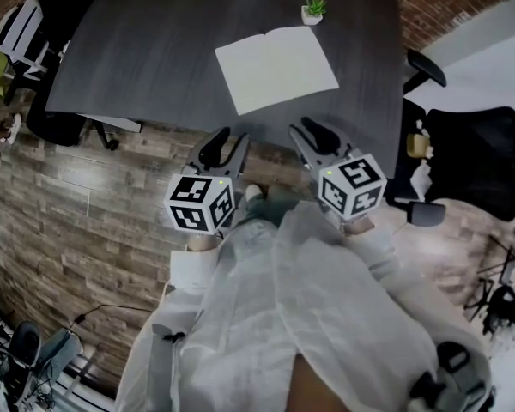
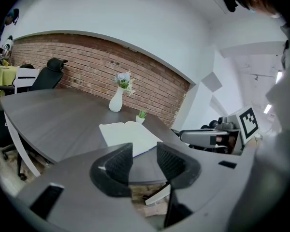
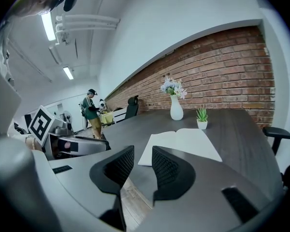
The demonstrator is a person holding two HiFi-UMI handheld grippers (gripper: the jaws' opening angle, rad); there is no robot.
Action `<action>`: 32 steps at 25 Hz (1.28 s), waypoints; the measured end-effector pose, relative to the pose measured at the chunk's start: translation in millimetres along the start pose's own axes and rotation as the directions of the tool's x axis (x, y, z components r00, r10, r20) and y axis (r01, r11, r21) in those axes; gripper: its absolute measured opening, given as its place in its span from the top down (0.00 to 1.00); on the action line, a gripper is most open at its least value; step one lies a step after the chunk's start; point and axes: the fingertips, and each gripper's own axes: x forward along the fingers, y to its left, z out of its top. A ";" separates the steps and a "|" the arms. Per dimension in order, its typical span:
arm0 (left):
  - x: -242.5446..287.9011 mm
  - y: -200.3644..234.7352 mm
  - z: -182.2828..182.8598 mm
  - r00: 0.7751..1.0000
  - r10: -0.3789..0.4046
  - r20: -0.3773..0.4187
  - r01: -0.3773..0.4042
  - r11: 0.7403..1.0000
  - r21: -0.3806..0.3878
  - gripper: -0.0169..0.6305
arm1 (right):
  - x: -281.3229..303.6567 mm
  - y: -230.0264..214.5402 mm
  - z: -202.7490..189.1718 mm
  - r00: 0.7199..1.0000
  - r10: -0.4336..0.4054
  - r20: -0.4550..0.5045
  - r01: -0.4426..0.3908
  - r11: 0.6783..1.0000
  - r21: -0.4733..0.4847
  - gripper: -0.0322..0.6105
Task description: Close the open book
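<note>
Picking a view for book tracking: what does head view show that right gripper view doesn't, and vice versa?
Head view only: the marker cube on the right hand-held gripper, and cables on the floor. Right gripper view only: a person standing in the background, ceiling lights, flowers in the vase. Both: open book, potted plant, dark table.

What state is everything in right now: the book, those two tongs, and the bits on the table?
Book: open, lying flat on the table.
Left tongs: open, nothing between them.
Right tongs: open, nothing between them.
Vase: upright, flowers in it.
Potted plant: upright, just beyond the book.
</note>
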 end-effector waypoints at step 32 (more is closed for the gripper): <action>58.9 65.5 -3.5 0.994 0.056 -0.092 -0.067 0.991 -0.116 0.76 | 94.9 -52.3 4.5 0.965 0.023 -0.262 -0.129 0.909 -0.395 0.79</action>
